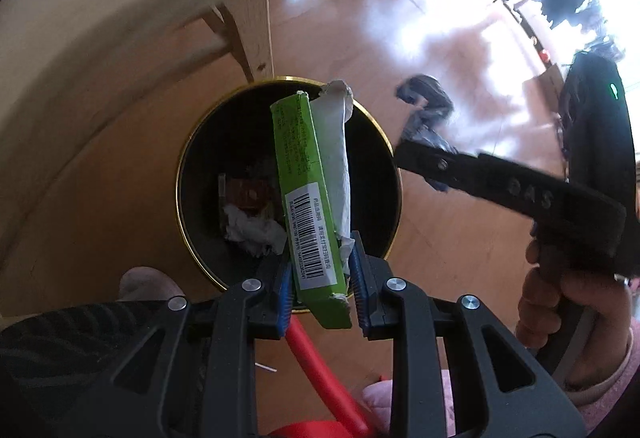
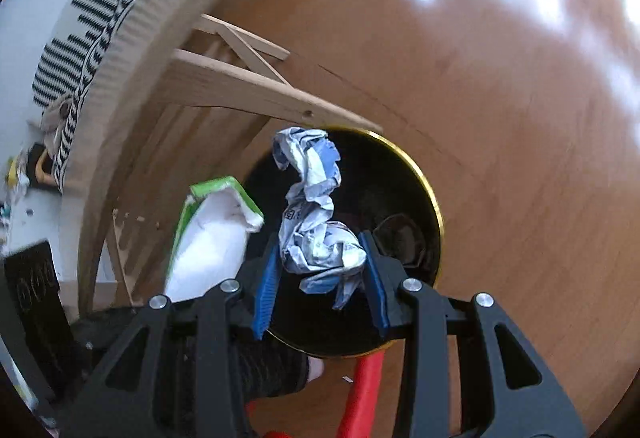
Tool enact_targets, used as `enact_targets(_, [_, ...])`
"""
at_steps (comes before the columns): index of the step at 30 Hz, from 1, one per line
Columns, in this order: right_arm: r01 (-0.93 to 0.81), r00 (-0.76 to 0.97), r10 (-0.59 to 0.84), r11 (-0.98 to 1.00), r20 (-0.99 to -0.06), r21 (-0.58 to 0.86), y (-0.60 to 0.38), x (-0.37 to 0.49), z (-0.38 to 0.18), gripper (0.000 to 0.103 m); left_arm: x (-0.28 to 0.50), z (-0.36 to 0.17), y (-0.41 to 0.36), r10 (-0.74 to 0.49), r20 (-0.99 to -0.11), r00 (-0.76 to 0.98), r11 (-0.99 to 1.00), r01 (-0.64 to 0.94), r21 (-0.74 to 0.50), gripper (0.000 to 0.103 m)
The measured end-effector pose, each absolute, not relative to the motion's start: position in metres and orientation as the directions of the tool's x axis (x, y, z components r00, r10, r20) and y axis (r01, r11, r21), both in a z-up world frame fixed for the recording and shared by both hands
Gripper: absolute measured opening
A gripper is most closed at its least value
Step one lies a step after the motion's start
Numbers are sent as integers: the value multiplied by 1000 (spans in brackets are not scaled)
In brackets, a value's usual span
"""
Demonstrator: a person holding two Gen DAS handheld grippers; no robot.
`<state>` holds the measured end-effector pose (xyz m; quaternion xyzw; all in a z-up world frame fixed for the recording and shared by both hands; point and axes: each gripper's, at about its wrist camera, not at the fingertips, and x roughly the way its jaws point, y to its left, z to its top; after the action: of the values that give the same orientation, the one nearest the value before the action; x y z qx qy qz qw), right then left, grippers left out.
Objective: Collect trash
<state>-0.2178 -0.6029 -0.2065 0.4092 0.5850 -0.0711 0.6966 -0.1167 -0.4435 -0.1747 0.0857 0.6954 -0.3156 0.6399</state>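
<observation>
A black trash bin with a gold rim point(image 1: 182, 174) point(image 2: 430, 194) stands on the wooden floor below both grippers. It holds white crumpled paper point(image 1: 252, 232) and a brown wrapper point(image 1: 250, 196). My left gripper point(image 1: 322, 288) is shut on a flattened green carton with a barcode point(image 1: 302, 178), held over the bin; the carton also shows in the right wrist view point(image 2: 208, 238). My right gripper point(image 2: 322, 278) is shut on a crumpled blue-and-white wrapper point(image 2: 314, 222), held over the bin's mouth.
A pale wooden table frame point(image 2: 240, 86) stands just behind the bin. A striped black-and-white cloth point(image 2: 92, 18) lies on the table at the left. A red tube point(image 1: 316, 362) runs below the grippers. Dark clothing point(image 1: 428, 106) lies on the floor at the right.
</observation>
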Motion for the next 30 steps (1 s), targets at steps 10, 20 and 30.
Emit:
enact_targets(10, [612,282,405,623,-870,488,-596,-213,-225,38,-112,-179,-444,-297,-936,-189,779,518,-352,24])
enact_targets(20, [624,282,419,603,-863,497,-598,-205,-223,43,-114,-176,-442,-303,-935,-182,778,520,-353,27])
enact_targets(30, [666,371,191,627,-908,404,-626,-209,-174,96,-112,-148,-435,-370,-928,-49,794,502,-343,96])
